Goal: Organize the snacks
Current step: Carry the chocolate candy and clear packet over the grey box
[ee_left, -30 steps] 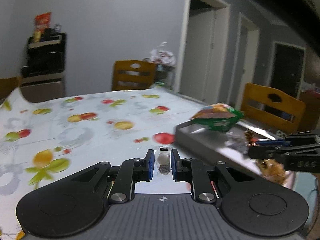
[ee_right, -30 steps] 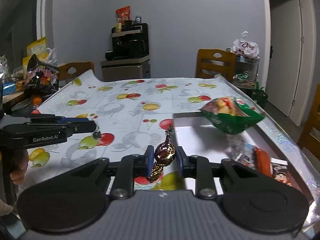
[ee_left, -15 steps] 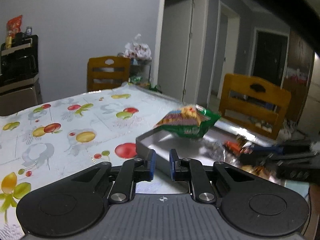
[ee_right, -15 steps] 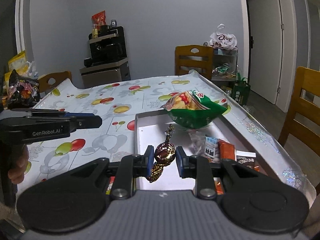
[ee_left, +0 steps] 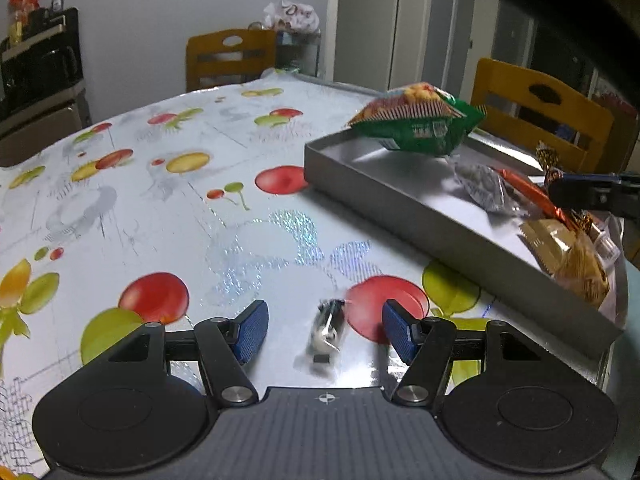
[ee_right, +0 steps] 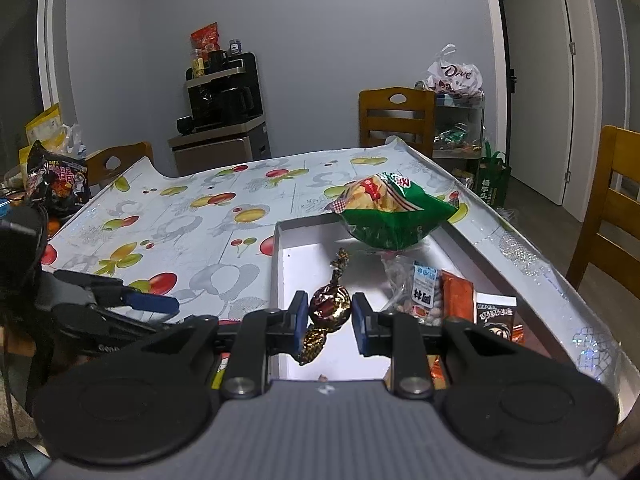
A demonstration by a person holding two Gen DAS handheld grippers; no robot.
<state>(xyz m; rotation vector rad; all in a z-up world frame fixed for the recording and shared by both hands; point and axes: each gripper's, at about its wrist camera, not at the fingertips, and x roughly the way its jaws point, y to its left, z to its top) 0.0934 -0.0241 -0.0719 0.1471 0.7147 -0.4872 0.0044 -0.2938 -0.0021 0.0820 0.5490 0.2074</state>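
Note:
My left gripper [ee_left: 323, 330] is open wide above the table, left of the grey tray [ee_left: 384, 188]. A small dark-and-white wrapped snack [ee_left: 326, 330], blurred, is between its jaws without touching them. My right gripper [ee_right: 327, 322] is over the near end of the tray [ee_right: 278, 264]. A brown and gold foil candy [ee_right: 329, 307] sits between its pads; the right pad looks slightly apart from it. A green chip bag [ee_right: 390, 210] rests on the tray's far end, with several small packets [ee_right: 440, 300] at the right.
The table has a fruit-print cloth [ee_left: 160, 184]. Wooden chairs [ee_right: 396, 118] stand at the far end and at the right [ee_left: 540, 120]. A black snack bag [ee_right: 56, 178] stands at the table's left edge. A coffee machine cabinet [ee_right: 222, 120] stands against the wall.
My left gripper has opened and let go of the small wrapped snack, which now sits blurred between the jaws. My right gripper has moved over the tray and its jaws have widened slightly.

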